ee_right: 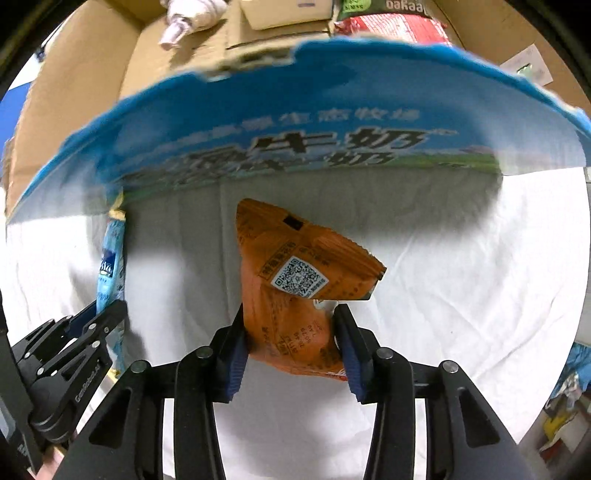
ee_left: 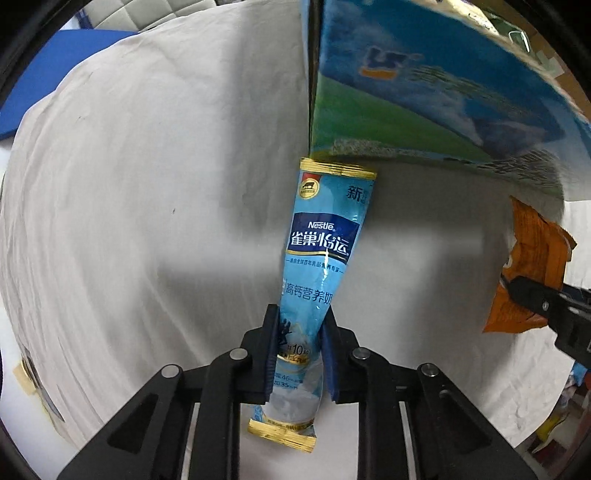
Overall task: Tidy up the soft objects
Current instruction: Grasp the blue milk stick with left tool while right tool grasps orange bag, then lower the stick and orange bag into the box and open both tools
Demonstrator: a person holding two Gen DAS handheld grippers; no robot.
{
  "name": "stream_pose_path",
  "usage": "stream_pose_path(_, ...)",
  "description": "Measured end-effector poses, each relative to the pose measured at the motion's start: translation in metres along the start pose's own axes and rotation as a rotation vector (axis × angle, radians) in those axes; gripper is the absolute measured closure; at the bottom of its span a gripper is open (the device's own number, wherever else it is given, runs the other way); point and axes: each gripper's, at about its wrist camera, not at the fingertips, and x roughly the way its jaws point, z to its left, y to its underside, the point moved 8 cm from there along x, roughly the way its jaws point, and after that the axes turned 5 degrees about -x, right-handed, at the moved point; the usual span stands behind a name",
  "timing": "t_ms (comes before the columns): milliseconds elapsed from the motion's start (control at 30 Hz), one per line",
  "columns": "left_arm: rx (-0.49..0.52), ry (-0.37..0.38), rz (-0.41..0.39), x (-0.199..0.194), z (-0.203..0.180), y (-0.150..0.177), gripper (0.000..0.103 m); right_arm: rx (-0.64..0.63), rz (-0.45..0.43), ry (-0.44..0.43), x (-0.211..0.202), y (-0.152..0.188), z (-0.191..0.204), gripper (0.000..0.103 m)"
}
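Note:
My left gripper point(ee_left: 300, 325) is shut on a long light-blue Nestle milk powder sachet point(ee_left: 321, 251), held above the white cloth point(ee_left: 147, 221); its top end reaches the lower corner of a blue and green milk carton box point(ee_left: 424, 103). My right gripper point(ee_right: 291, 317) is shut on a crumpled orange snack packet point(ee_right: 295, 291) with a QR code. The orange packet point(ee_left: 532, 269) also shows at the right of the left wrist view. The blue sachet point(ee_right: 110, 266) and left gripper point(ee_right: 107, 314) show at the left of the right wrist view, below the box wall point(ee_right: 295, 122).
Behind the blue box lies a brown cardboard box point(ee_right: 92, 66) holding a small carton, a red and green bag point(ee_right: 391, 22) and a pale cloth item point(ee_right: 192, 18). A blue mat point(ee_left: 55, 74) lies beyond the cloth's far left edge. Clutter sits at the lower right point(ee_right: 565, 413).

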Motion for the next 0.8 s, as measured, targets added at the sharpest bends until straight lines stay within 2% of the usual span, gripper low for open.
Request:
stream_pose_path(233,-0.046,0.077,-0.024,-0.022,-0.025,0.027,0.085,-0.061,-0.015,-0.022,-0.018,0.028,0.003,0.058)
stream_pose_path(400,-0.044,0.126,-0.074,-0.054,-0.052,0.043,0.085,-0.09,-0.033,-0.026,-0.031,0.048,-0.002,0.06)
stream_pose_path(567,-0.028,0.174,-0.147,-0.096,-0.077,0.046,0.085,-0.115,-0.065,-0.04,-0.049,0.059,-0.001,0.061)
stream_pose_path(667,-0.02,0.2,-0.189,-0.123,-0.082,0.033,0.085,-0.133,-0.095,-0.053,-0.07,0.055,-0.003,0.062)
stream_pose_path(733,-0.016,0.22,-0.215,-0.138,-0.067,0.022,0.085,-0.14,-0.113,-0.071,-0.087,0.05,-0.01,0.062)
stream_pose_path(800,-0.017,0.236,-0.24,-0.157,-0.065,0.025,0.085,-0.151,-0.141,-0.087,-0.11,0.045,-0.013,0.062)
